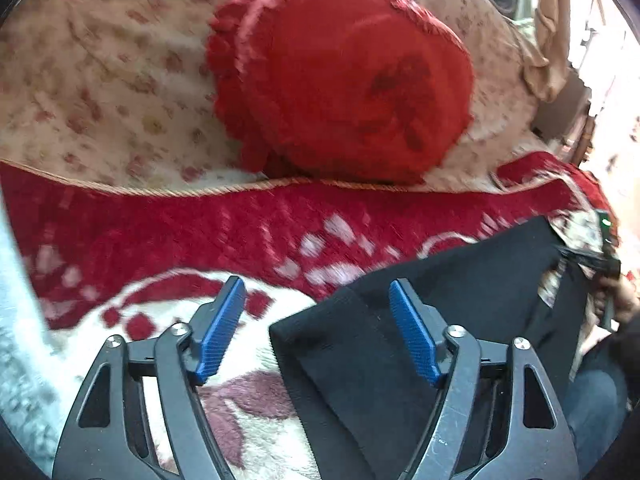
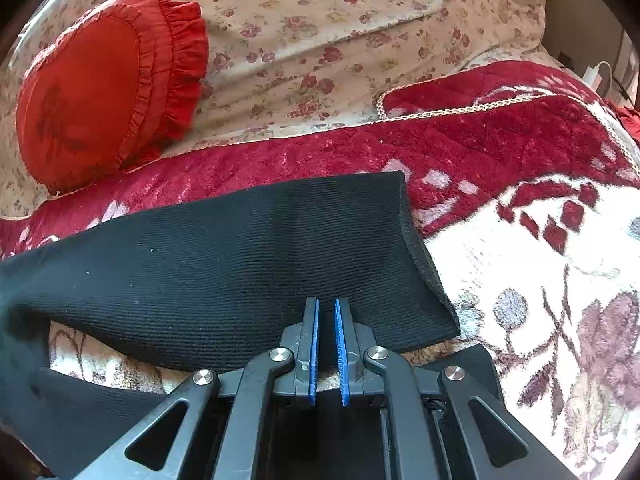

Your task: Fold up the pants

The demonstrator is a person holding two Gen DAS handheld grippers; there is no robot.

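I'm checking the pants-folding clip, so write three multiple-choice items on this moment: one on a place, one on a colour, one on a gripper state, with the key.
1. Where does the red ruffled cushion lie?
A. on the floral sheet, beyond the red blanket
B. on top of the pants
C. between the right gripper's fingers

2. What colour are the pants?
A. blue
B. black
C. beige

3. How does the left gripper stand?
A. closed flat on the cushion
B. out of view
C. open, with the edge of the pants below the gap

Key: 1 A, the cushion rests on the flowered cloth behind the blanket's corded edge. 2 B, the ribbed fabric is black in both views. 3 C, its blue pads stand far apart and press on nothing.
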